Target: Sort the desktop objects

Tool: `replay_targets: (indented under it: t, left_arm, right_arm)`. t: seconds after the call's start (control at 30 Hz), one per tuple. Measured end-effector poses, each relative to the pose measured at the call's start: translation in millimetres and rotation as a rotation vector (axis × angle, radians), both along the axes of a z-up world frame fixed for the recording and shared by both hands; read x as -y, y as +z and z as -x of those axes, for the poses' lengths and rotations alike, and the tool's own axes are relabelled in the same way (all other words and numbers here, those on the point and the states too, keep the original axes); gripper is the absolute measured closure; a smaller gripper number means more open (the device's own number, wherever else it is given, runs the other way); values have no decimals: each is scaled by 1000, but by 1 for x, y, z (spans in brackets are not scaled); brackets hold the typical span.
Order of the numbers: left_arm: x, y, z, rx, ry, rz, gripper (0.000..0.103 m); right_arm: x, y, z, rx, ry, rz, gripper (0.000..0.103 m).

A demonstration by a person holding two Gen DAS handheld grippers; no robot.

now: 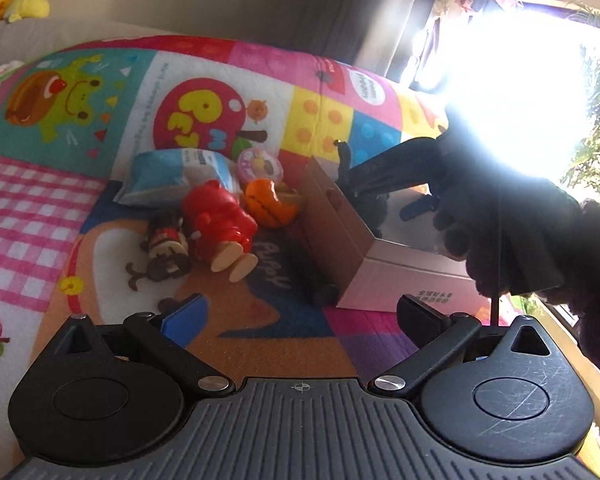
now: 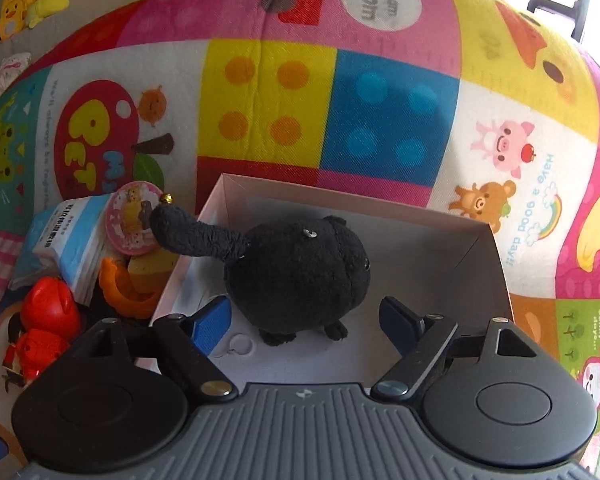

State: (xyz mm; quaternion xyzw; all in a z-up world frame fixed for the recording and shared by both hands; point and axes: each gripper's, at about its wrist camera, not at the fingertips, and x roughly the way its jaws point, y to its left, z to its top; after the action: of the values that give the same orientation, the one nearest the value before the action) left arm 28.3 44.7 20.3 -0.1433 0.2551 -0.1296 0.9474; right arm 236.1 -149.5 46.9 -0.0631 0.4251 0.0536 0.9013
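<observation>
While the black plush cat (image 2: 300,272) sits inside the white box (image 2: 496,264), the right gripper (image 2: 306,320) straddles it wide open, holding nothing; the left gripper (image 1: 300,312), also open and empty, faces the red bear figure (image 1: 216,220) ahead-left.

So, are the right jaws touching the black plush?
Apart. In the right wrist view the open right gripper shows box floor between each pad and the plush.
</observation>
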Motion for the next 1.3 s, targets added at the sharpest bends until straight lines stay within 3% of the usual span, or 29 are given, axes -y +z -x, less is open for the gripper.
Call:
replay_targets:
  t: [0.23,0.43,0.6,0.67,0.77,0.97,1.03,1.1,1.13,1.17,1.3]
  left_arm:
    - [-4,-2,-1,-12,8,24,0]
    - [-6,-3,-2,-11,20,22,0]
    - [-10,-1,-1,12,73,10,0]
    - [-11,-1,0,30,106,-10,0]
    - [-10,-1,1,51,163,-48,0]
    - [-9,0,-1,49,192,-80,0]
    - [-8,1,-4,46,208,-126,0]
    - [-5,4,-9,60,230,-223,8]
    - [-5,5,-14,59,237,-269,27]
    - [-6,7,-19,46,240,-301,33]
    - [-18,9,-44,-18,243,-353,33]
  right_arm:
    - [16,-4,-31,-31,-156,-124,26]
    - [20,5,-17,-3,-102,-187,25]
    - [33,30,44,115,-51,-172,20]
    - [41,41,83,186,-11,-183,10]
    - [53,47,139,260,26,-180,3]
    - [66,19,216,279,14,-113,0]
    - [72,5,235,282,-13,-106,0]
    - [77,-4,246,286,-41,-108,0]
    - [80,-8,250,282,-49,-120,0]
    - [84,-11,253,274,-55,-146,0]
    - [95,-21,260,274,-84,-215,0]
